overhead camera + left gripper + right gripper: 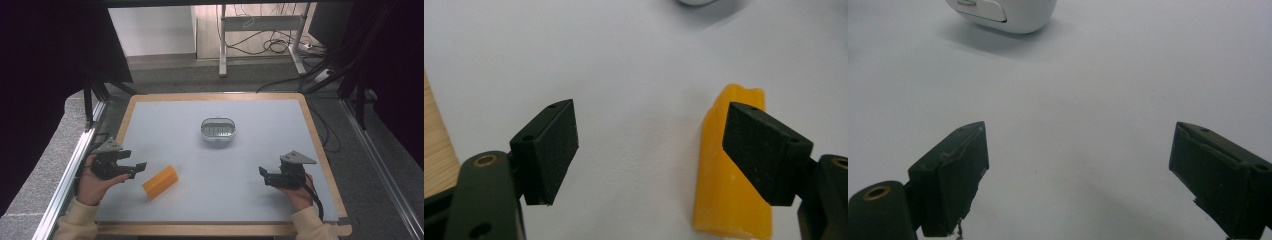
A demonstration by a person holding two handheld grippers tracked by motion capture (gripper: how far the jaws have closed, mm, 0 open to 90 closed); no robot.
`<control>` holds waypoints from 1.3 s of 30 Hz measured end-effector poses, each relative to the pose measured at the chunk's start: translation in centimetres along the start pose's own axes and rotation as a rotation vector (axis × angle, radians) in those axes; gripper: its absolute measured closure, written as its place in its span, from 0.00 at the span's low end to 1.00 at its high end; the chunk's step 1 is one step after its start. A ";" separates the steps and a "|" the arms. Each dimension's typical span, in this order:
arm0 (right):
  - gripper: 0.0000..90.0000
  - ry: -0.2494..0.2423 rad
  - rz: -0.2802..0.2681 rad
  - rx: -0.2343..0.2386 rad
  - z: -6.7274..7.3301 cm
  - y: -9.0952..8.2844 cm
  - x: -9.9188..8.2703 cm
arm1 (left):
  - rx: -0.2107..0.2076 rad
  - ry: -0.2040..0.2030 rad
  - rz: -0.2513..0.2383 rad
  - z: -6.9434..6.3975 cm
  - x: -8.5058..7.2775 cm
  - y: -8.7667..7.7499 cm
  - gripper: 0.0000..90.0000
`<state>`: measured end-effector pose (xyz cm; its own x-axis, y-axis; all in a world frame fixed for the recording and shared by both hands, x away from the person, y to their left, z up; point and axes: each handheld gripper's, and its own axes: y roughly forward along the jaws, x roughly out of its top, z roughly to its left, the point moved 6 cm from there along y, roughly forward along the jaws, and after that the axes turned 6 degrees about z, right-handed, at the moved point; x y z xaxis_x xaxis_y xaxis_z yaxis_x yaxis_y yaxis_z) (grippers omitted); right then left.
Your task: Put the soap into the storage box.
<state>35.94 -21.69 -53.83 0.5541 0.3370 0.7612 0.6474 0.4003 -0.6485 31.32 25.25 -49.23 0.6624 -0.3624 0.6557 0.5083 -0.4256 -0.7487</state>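
Observation:
An orange-yellow block lies on the pale grey mat at the front left. My left gripper is held just left of it, jaws open and pointing toward it. In the left gripper view the block lies under and behind the right-hand jaw, with bare mat in the gap of the gripper. A small oval metal tin stands at the mat's middle. My right gripper rests open at the front right, and in its own view the gripper has only mat between its jaws.
The mat lies on a wooden board whose rim frames it; the rim is close to my left gripper. The tin lies ahead of my right gripper. Beyond the table are metal frame legs and cables on the floor.

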 end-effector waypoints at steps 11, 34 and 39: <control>0.12 -0.020 -0.005 -0.015 0.0 -0.1 0.0 | -0.001 0.010 0.001 -0.2 0.1 -0.6 0.25; 0.14 -0.044 0.032 0.026 0.6 0.5 -0.4 | -0.024 0.116 0.077 -2.2 0.7 0.4 0.25; 0.15 -0.051 0.039 0.024 0.7 0.5 -0.4 | -0.027 0.130 0.100 -2.4 0.8 1.3 0.25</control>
<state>35.65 -20.99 -54.49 0.5510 0.3959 0.7346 0.6127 0.4056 -0.6782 31.18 22.41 -49.43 0.6309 -0.5077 0.5867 0.4272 -0.4040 -0.8089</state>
